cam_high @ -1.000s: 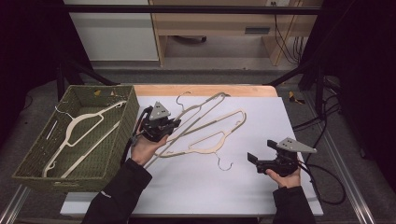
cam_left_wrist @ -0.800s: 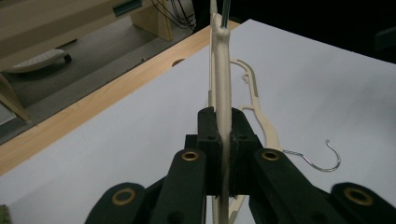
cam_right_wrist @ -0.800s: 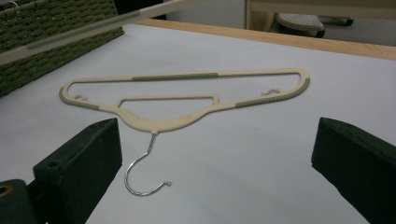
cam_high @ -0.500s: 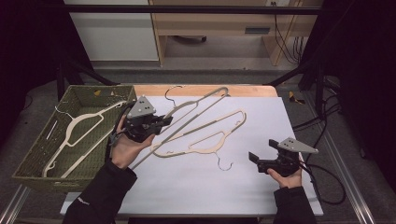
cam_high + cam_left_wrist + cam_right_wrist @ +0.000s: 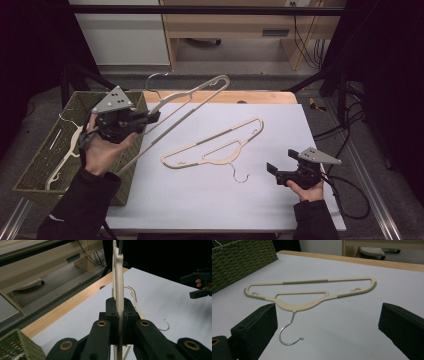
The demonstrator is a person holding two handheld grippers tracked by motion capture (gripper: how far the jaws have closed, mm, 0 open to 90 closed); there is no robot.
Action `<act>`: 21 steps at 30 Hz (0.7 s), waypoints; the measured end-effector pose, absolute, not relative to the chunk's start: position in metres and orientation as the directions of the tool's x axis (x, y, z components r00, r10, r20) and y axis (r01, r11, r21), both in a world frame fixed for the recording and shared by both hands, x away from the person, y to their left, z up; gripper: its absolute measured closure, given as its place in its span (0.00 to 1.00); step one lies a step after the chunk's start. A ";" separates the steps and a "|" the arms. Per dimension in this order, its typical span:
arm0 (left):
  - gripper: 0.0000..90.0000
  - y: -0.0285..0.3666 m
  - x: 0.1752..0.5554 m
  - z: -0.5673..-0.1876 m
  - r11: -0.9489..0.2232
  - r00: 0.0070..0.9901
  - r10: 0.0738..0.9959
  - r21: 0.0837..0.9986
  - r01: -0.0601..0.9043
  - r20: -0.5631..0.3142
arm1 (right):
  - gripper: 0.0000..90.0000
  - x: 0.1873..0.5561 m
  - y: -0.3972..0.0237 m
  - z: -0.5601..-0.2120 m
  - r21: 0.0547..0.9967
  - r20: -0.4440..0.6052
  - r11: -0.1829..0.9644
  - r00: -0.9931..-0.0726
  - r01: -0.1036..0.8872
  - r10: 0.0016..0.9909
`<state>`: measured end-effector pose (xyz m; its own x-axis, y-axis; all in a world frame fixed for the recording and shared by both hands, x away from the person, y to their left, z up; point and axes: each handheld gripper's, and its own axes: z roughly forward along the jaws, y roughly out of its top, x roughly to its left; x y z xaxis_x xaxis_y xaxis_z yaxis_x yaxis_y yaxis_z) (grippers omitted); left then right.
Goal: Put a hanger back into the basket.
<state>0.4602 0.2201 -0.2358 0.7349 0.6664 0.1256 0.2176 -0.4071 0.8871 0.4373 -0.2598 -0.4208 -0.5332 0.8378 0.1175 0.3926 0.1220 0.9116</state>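
My left gripper (image 5: 150,118) is shut on a beige hanger (image 5: 223,80) and holds it tilted in the air beside the basket, with its metal hook (image 5: 155,80) pointing toward the far side. In the left gripper view the black jaws (image 5: 119,306) pinch the hanger's thin edge (image 5: 118,270). A second beige hanger (image 5: 215,145) lies flat on the white table sheet, its hook (image 5: 240,176) toward me. My right gripper (image 5: 272,169) rests low at the right, open, just right of that hook. Its own view has the flat hanger (image 5: 312,293) ahead of the wide-apart jaws (image 5: 327,325).
A green woven basket (image 5: 45,160) stands at the table's left edge and holds another pale hanger (image 5: 65,150). The basket wall (image 5: 239,260) is at the far left in the right gripper view. A wooden table edge (image 5: 225,96) borders the white sheet at the back.
My left gripper has risen and moved left toward the basket, carrying the hanger off the table. The right gripper and the flat hanger have stayed in place.
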 end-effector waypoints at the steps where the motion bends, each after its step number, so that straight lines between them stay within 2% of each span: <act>1: 0.96 0.228 0.460 -0.231 -0.408 0.731 0.670 0.887 0.214 0.132 | 0.03 0.437 -0.260 -0.421 0.912 0.117 0.122 -0.533 0.392 0.838; 9: 0.96 0.253 0.458 -0.224 -0.391 0.715 0.686 0.897 0.206 0.134 | 0.02 0.436 -0.260 -0.420 0.913 0.115 0.126 -0.542 0.387 0.833; 21: 0.96 0.307 0.474 -0.227 -0.353 0.673 0.733 0.901 0.251 0.100 | 0.02 0.436 -0.258 -0.419 0.913 0.137 0.104 -0.536 0.395 0.833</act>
<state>0.4736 0.3068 -0.2268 0.6733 0.7326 0.0996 0.2508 -0.3530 0.9014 0.4356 -0.2581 -0.4190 -0.5363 0.8329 0.1368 0.3951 0.1044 0.9127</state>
